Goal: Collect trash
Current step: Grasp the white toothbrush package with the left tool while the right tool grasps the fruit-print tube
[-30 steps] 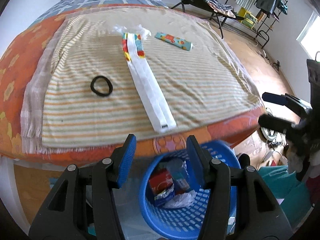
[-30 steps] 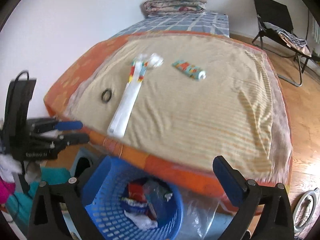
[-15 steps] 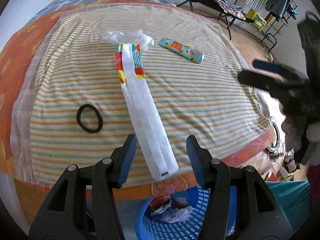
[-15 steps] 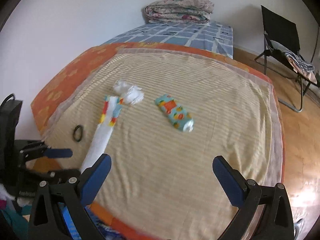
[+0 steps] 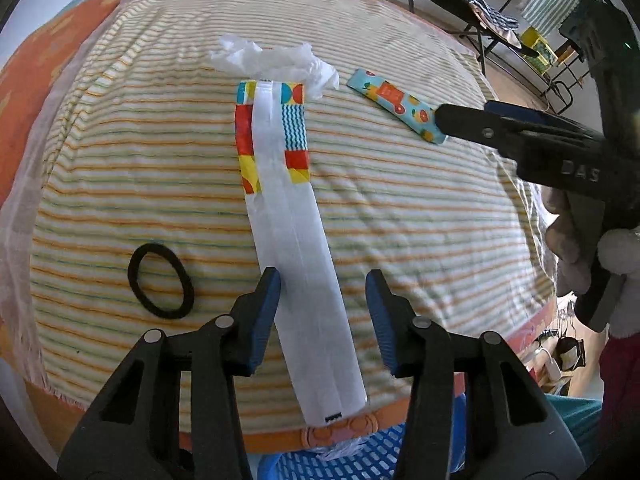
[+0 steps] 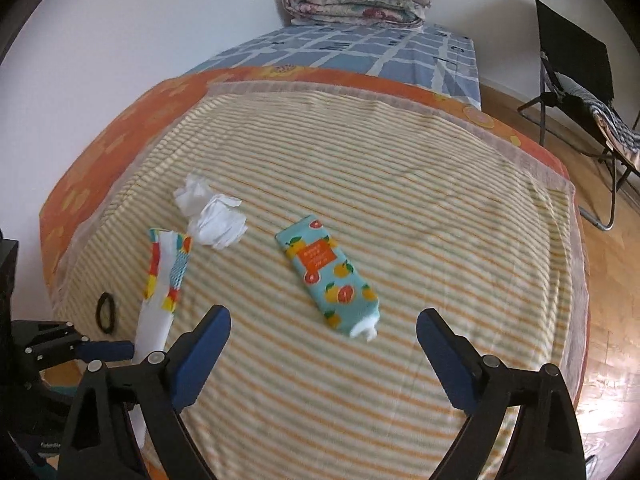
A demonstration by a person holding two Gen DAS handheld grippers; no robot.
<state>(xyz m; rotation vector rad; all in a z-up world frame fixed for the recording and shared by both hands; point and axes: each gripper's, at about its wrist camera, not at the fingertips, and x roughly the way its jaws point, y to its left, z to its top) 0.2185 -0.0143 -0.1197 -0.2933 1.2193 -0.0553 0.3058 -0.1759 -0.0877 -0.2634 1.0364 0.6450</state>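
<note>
On a bed spread with a striped blanket (image 6: 400,200), two hand-held grippers close in on litter. From the left: a black hair tie (image 5: 161,281) lies just beside the left gripper (image 5: 323,286), whose jaws are narrowing with nothing yet pressed between them. They straddle the near end of a long white wrapper (image 5: 298,252) with a colourful printed far end. The wrapper's long axis runs straight away from this gripper, so the jaws cross its narrow width, and the left hand is plainly the nearer one to it. Beyond its far end sits a crumpled white tissue (image 5: 272,60). Further right, a teal fruit-print pouch (image 6: 330,274) lies on a slant just ahead of the right gripper (image 6: 322,334), its white end nearest; those jaws stand wide, easing inward, empty. The right hand looks better placed for the pouch. Only the left wrist view shows the blue basket (image 5: 360,458) below the bed's edge, and the right gripper's tip hiding one end of the pouch; only the right wrist view shows the pouch whole.
</note>
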